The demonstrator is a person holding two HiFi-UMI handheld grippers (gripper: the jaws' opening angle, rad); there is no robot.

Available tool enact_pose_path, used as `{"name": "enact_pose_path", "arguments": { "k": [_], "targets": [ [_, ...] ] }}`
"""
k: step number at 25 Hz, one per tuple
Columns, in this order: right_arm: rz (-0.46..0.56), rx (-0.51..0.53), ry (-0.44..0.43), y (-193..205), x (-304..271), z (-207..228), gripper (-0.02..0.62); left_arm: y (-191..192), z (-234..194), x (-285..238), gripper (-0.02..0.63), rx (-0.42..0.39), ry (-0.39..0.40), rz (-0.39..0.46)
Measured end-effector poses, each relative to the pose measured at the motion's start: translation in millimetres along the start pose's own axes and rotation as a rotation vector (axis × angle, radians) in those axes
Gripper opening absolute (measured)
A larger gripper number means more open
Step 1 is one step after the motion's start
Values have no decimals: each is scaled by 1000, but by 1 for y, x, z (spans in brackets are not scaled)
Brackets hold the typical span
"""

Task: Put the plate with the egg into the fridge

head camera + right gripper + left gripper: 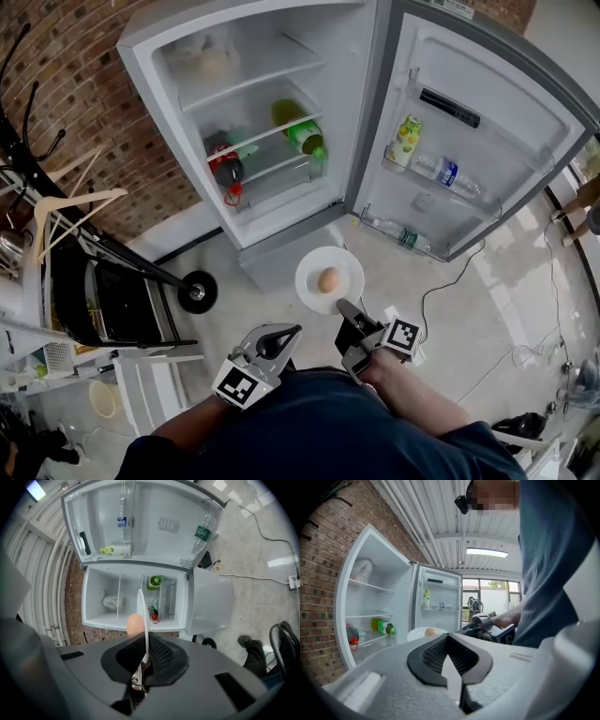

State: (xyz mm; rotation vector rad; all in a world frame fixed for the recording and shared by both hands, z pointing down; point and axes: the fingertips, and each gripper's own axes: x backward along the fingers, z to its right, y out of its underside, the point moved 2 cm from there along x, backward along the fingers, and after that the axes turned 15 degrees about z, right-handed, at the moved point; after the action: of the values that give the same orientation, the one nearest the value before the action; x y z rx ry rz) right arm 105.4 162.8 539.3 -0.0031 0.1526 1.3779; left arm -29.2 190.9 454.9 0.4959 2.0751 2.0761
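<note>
Right gripper (pixel 345 309) is clamping its two jaws on the near rim of the white plate (pixel 313 265), and in the right gripper view the rim is showing edge-on as a thin white line pinched between the dark ribbed pads. An egg (pixel 328 279) is sitting close to the middle of the plate. The plate is hanging over the pale floor (pixel 469 328) just in front of the fridge (pixel 159 42), outside the cabinet and near its lower front edge. The fridge door (pixel 506 103) is standing wide open to the right. Inside, a green bottle (pixel 300 129) is lying on a wire shelf, and a dark bottle with a red cap (pixel 225 171) is lying on the shelf below it. In the door racks a yellow-green carton (pixel 405 141) is standing upright and a clear water bottle (pixel 448 173) is lying on its side. The left gripper (pixel 281 339) is hovering beside the right one, apart from the plate, its jaw tips meeting with nothing between them. A brick wall (pixel 75 84) is running behind the fridge, and a wooden hanger (pixel 80 200) is resting on the black rack at the left.
</note>
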Motion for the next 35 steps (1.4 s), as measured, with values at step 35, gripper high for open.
{"name": "enact_pose_path", "arguments": {
  "k": [35],
  "targets": [
    [18,-6,92,-43,-289,-10,20,2,-263,-61,1,46,-10,-35]
  ]
}}
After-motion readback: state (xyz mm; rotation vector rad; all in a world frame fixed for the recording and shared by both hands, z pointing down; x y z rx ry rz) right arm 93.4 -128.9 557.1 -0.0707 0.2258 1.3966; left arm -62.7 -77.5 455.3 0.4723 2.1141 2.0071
